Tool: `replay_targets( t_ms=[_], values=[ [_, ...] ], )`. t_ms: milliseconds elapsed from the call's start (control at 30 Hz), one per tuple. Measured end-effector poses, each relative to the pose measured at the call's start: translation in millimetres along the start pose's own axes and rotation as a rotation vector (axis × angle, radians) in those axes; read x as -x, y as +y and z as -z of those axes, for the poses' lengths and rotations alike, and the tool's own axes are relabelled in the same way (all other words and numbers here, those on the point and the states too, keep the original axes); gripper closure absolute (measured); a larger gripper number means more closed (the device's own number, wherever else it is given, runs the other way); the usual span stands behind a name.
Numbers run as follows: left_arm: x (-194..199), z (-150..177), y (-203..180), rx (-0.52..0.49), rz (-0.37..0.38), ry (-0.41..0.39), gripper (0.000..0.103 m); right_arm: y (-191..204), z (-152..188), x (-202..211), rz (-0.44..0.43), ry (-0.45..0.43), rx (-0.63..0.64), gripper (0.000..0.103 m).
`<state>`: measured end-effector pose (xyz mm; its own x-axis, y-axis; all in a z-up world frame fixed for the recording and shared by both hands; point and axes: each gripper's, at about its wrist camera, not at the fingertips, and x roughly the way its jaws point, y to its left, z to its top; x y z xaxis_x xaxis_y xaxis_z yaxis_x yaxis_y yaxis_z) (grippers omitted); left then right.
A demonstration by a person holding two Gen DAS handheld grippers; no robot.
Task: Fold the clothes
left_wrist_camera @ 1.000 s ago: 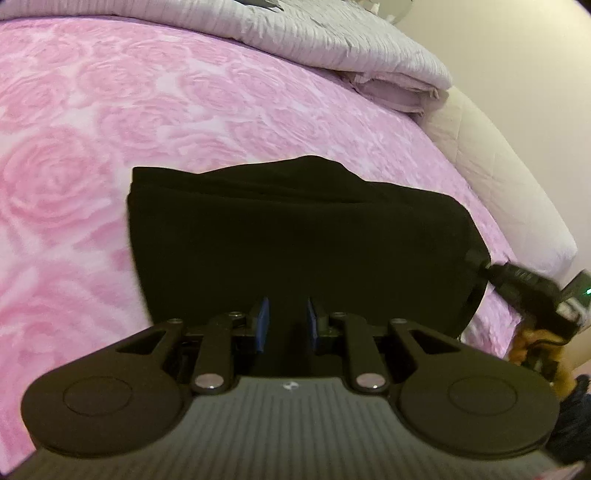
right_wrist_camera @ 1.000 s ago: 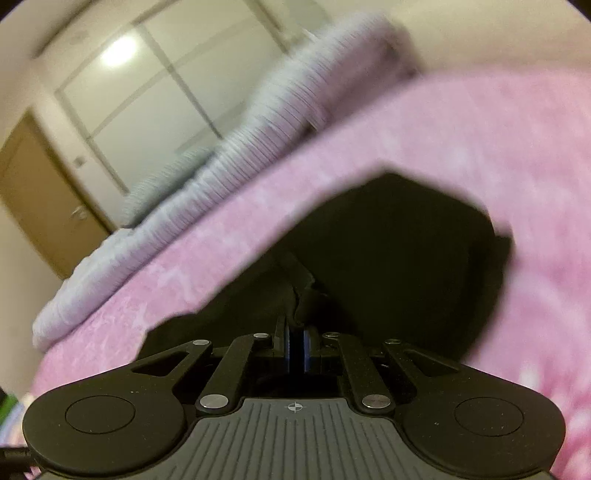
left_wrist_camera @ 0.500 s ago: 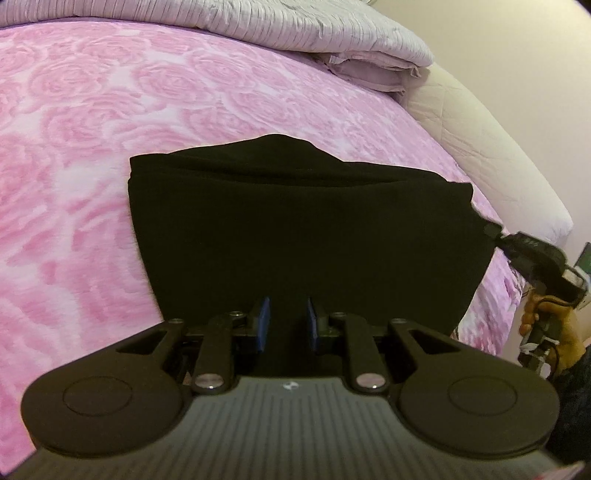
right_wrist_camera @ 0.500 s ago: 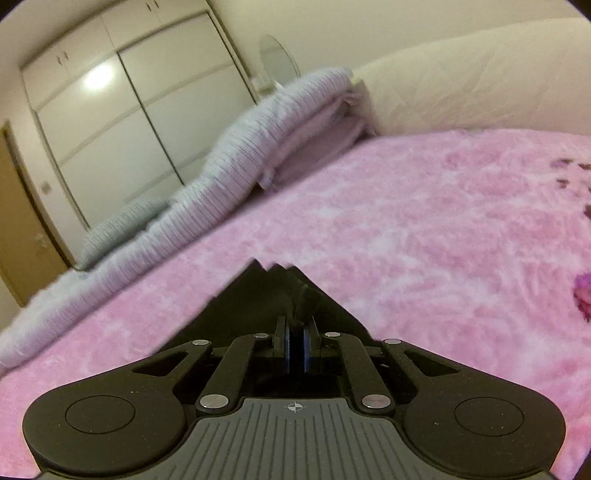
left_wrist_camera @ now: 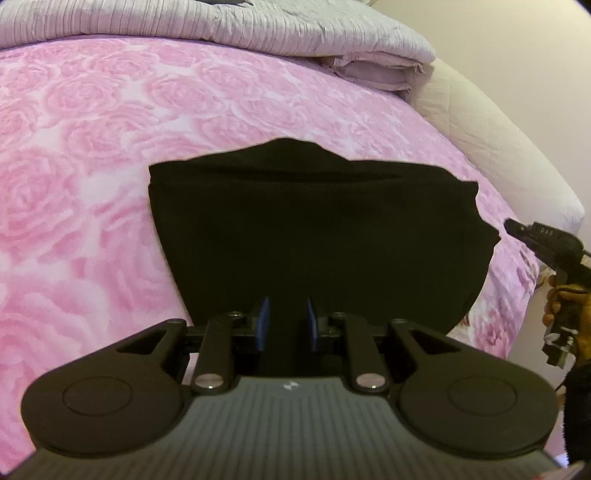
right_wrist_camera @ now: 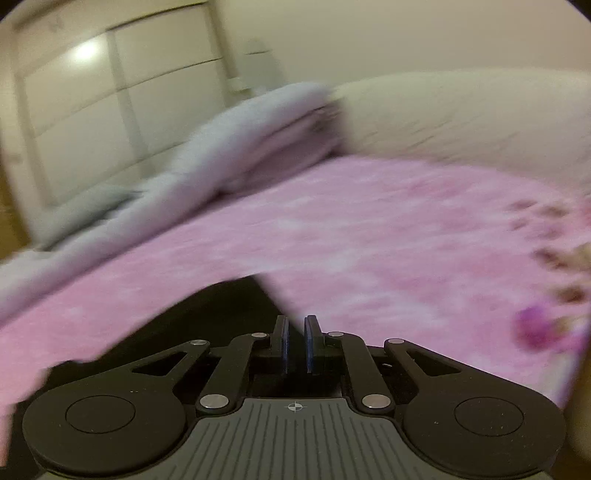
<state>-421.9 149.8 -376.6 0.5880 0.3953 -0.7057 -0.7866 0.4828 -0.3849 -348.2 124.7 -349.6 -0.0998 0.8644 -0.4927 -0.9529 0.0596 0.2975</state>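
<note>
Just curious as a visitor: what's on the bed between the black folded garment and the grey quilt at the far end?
Nothing but bare pink rose bedspread. The left wrist view shows it between the black garment and the grey quilt.

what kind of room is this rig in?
Most likely a bedroom. A bed with a pink rose-print blanket, a folded grey duvet at its far side, and pale wardrobe doors behind. A black garment lies on the blanket.
</note>
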Motion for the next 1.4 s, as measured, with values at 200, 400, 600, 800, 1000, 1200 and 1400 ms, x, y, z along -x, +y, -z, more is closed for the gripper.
replay_targets(
  t_ms=[200,400,600,800,1000,1200,1400],
  values=[
    [9.2,2.9,-10.8,-0.016,-0.032,0.001,0.087,1.1,18.7,-20.3,0.042,0.133,-0.007,0.094],
    [28.8,14.6,-23.7,0.022,-0.115,0.021,0.084,26.3,19.4,31.4,-0.011,0.133,-0.094,0.094],
    [59.5,31.0,-46.5,0.000,-0.164,0.014,0.079,58.2,50.8,72.1,0.010,0.249,-0.073,0.093],
    [94.3,56.4,-72.6,-0.032,-0.194,-0.003,0.077,81.4,56.0,122.8,-0.029,0.227,-0.020,0.093],
    [123.1,75.6,-93.1,-0.059,-0.195,-0.028,0.076,100.3,59.7,165.7,-0.054,0.201,0.034,0.093],
    [151.6,86.2,-108.4,-0.098,-0.196,-0.075,0.076,112.6,65.8,194.5,-0.064,0.182,0.064,0.093],
    [173.0,95.6,-117.9,-0.129,-0.205,-0.112,0.073,122.8,67.2,218.4,-0.072,0.145,0.111,0.093]
  ],
)
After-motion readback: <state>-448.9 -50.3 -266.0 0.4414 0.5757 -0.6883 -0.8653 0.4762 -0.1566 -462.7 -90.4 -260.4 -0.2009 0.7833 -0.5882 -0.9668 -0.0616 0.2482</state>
